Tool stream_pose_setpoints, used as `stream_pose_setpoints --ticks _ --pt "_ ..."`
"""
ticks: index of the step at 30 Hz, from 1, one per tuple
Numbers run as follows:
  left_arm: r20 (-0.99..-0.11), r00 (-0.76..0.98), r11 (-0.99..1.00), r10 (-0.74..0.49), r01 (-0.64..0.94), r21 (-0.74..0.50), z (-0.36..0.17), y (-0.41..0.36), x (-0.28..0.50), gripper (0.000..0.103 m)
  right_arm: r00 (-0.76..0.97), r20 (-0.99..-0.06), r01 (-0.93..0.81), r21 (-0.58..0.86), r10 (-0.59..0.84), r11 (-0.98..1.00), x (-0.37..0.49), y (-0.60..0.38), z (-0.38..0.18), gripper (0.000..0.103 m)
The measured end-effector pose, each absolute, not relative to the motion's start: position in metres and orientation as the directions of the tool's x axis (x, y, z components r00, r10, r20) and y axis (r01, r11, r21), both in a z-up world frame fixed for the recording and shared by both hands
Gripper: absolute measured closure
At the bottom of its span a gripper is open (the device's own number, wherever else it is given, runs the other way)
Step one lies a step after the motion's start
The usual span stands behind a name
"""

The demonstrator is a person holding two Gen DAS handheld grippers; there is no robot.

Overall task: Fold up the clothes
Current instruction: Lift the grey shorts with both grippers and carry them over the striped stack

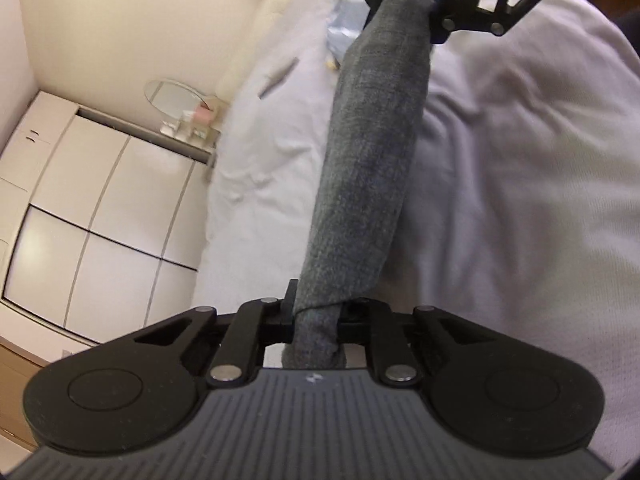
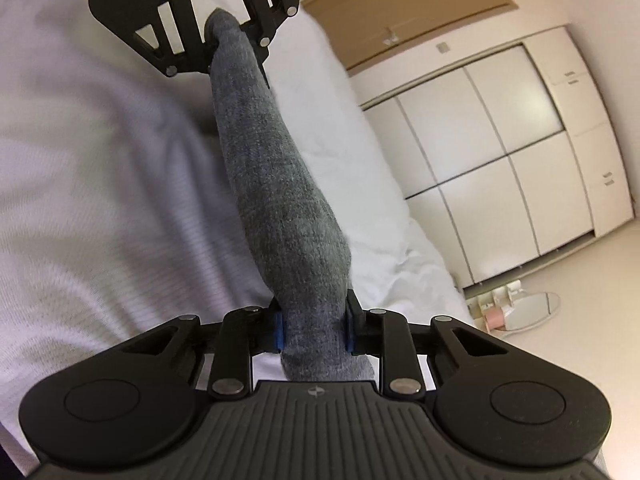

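A grey sock stretches between right gripper and left gripper, both clamped on it.

So the sock is strung out between the two grippers, one end pinched in the left gripper, the other in the right gripper, and it hangs above the bed. Off the bed's side there's a wardrobe along the wall. A round mirror lies on the floor near the bed's corner, with a few small bottles just beside it.
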State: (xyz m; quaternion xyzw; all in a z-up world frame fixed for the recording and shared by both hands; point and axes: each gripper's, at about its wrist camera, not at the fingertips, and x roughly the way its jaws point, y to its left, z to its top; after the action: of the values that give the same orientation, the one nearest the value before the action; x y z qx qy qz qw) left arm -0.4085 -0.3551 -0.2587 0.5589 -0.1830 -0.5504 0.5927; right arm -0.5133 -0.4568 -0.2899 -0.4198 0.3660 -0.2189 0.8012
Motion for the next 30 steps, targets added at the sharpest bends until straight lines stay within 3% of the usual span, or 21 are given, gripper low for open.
stream_pose_setpoints --ticks 8,20,25,30 --pt "-0.354 0.228 -0.234 -0.907 0.426 0.874 -0.224 -0.343 -0.43 0.091 0.599 -0.378 0.122 -0.828 -0.706 0.547 -0.545 -0.432 -0.244 0.079" --pt "-0.368 0.129 -0.289 -0.921 0.41 0.865 -0.208 -0.357 -0.479 0.091 0.531 -0.401 0.197 -0.798 -0.746 0.57 -0.604 -0.418 -0.228 0.08" --pt "-0.377 0.084 -0.324 -0.922 0.365 0.873 -0.201 -0.398 -0.502 0.091 0.51 -0.414 0.238 -0.774 -0.754 0.587 -0.625 -0.432 -0.222 0.08" --pt "-0.354 0.017 -0.328 -0.935 0.34 0.881 -0.184 -0.491 -0.535 0.091 0.453 -0.408 0.317 -0.757 -0.793 0.571 -0.653 -0.483 -0.207 0.08"
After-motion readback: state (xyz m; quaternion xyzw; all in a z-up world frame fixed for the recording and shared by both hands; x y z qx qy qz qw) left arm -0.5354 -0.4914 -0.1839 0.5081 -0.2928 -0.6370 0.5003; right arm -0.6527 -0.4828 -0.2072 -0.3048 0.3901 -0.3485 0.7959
